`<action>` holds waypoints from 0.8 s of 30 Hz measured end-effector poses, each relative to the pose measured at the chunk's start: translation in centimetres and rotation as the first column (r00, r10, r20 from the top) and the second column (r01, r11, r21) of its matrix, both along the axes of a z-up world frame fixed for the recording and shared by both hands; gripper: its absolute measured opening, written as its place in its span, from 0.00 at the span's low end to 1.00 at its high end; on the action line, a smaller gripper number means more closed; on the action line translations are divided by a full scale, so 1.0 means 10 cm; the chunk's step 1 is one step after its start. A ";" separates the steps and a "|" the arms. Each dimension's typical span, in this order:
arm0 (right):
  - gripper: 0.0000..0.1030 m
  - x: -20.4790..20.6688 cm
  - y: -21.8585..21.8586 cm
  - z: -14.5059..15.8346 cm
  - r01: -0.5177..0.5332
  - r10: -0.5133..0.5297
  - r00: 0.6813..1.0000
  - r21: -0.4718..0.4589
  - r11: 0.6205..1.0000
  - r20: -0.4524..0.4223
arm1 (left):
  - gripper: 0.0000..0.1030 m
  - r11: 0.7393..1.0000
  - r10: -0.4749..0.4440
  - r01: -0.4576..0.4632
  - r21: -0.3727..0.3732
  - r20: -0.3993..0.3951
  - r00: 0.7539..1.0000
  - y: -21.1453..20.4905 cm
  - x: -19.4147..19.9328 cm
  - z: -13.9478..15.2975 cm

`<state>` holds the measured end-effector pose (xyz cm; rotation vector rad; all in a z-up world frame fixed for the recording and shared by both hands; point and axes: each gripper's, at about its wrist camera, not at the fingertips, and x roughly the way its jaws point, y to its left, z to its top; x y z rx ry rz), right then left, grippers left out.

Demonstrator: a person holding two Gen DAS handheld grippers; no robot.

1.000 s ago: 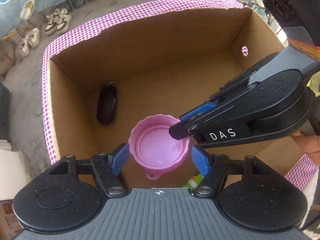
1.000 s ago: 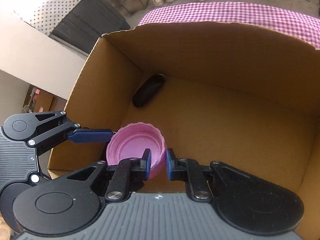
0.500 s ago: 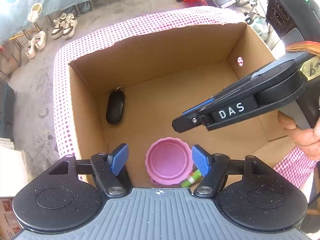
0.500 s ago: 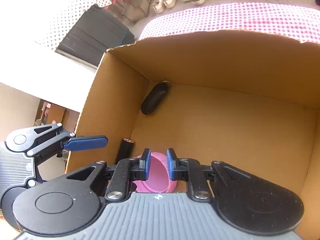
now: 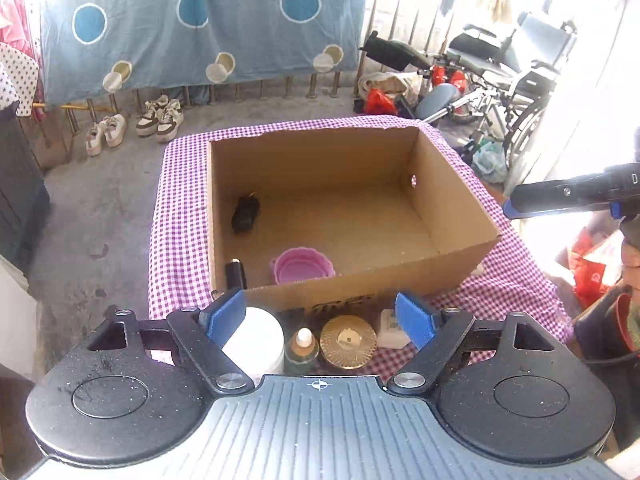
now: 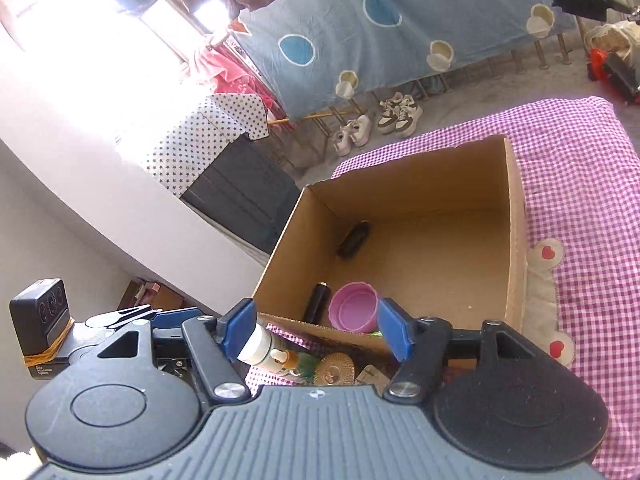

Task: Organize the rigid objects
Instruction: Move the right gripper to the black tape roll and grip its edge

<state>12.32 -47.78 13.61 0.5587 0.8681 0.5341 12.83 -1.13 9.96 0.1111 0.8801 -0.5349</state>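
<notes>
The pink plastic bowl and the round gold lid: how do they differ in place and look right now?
The pink plastic bowl lies inside the brown cardboard box, near its front wall; the round gold lid sits outside, on the checked cloth in front of the box. The bowl is hollow and matte with its open side showing; the lid is flat, shiny and ridged. Both are round, and no gripper holds either.
</notes>
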 end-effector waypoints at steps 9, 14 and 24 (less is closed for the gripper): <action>0.65 -0.73 0.68 -0.67 0.034 -0.030 0.999 -0.166 0.985 0.032 | 0.79 0.993 0.096 -0.093 0.078 -0.038 0.995 0.01 -0.44 -0.87; 0.53 -0.64 1.22 -0.95 -0.050 0.055 0.998 -0.240 0.969 0.013 | 0.71 0.984 0.069 -0.070 0.163 0.010 0.998 -0.13 -0.56 -1.17; 0.23 -0.45 1.64 -1.31 -0.149 0.130 0.988 -0.314 0.938 -0.081 | 0.57 0.984 0.049 -0.050 0.170 0.009 0.999 -0.20 -0.57 -1.36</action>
